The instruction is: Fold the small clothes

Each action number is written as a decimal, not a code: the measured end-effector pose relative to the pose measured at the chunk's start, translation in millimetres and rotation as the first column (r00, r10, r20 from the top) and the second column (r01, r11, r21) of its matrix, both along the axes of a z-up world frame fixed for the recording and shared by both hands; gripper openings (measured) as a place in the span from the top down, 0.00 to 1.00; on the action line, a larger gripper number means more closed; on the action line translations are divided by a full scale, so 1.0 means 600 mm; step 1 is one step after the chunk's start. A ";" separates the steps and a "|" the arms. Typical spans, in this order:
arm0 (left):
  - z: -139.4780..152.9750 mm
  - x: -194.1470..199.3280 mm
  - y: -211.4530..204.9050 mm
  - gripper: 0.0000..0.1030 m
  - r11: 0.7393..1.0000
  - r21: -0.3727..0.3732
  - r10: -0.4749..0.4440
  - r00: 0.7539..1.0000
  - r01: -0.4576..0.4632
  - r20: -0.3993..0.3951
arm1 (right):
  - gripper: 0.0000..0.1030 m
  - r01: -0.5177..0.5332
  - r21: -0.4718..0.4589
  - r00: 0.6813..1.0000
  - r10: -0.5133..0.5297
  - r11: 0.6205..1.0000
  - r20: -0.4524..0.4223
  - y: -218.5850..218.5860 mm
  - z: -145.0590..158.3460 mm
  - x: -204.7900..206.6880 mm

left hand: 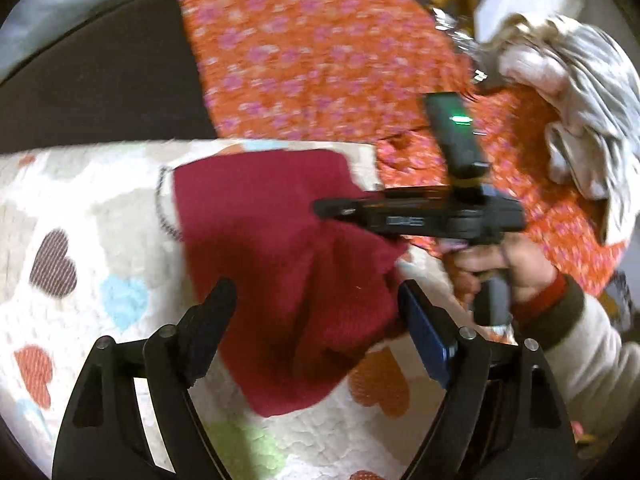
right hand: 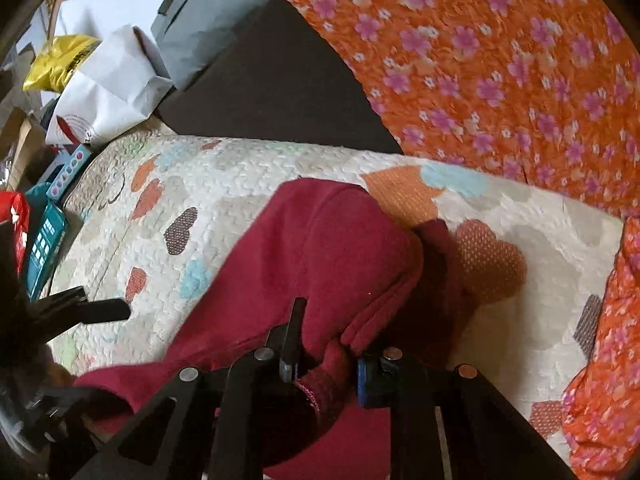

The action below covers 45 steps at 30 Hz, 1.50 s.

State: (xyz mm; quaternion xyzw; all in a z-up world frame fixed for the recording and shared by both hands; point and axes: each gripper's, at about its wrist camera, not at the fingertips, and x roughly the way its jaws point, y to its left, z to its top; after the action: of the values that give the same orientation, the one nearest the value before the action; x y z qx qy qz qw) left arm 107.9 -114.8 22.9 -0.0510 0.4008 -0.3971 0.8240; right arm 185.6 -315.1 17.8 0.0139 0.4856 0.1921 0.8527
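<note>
Maroon garment (right hand: 320,264) bunched on heart-print quilt (right hand: 208,184), right gripper (right hand: 326,364) at 6 o'clock pinching its hem, left gripper (left hand: 316,328) spread wide over the cloth, hand (left hand: 504,268) at 3 o'clock gripping the right handle, orange floral fabric (left hand: 312,56) at 12 o'clock.

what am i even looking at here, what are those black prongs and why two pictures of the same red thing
The black prongs are handheld grippers, one in each of a person's hands, each carrying a fisheye camera looking along its jaws. One picture comes from the left gripper, which is open above the dark red garment. It also shows the right gripper from the side. The other comes from the right gripper, pinching a bunched fold of the garment. The garment lies on a heart-patterned quilt, with an orange flowered cloth behind.
</note>
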 end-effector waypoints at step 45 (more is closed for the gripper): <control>-0.101 -0.028 -0.075 0.16 0.970 0.241 0.019 0.997 -0.001 -0.072 | 0.75 0.202 0.049 0.977 -0.205 0.978 0.058 -0.076 -0.039 -0.153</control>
State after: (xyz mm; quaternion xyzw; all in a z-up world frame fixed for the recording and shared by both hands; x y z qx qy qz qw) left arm 91.1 -159.6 -37.8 0.0327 0.4758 -0.3392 0.8108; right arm 93.8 -360.7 -5.4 0.0759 0.4503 0.1147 0.8822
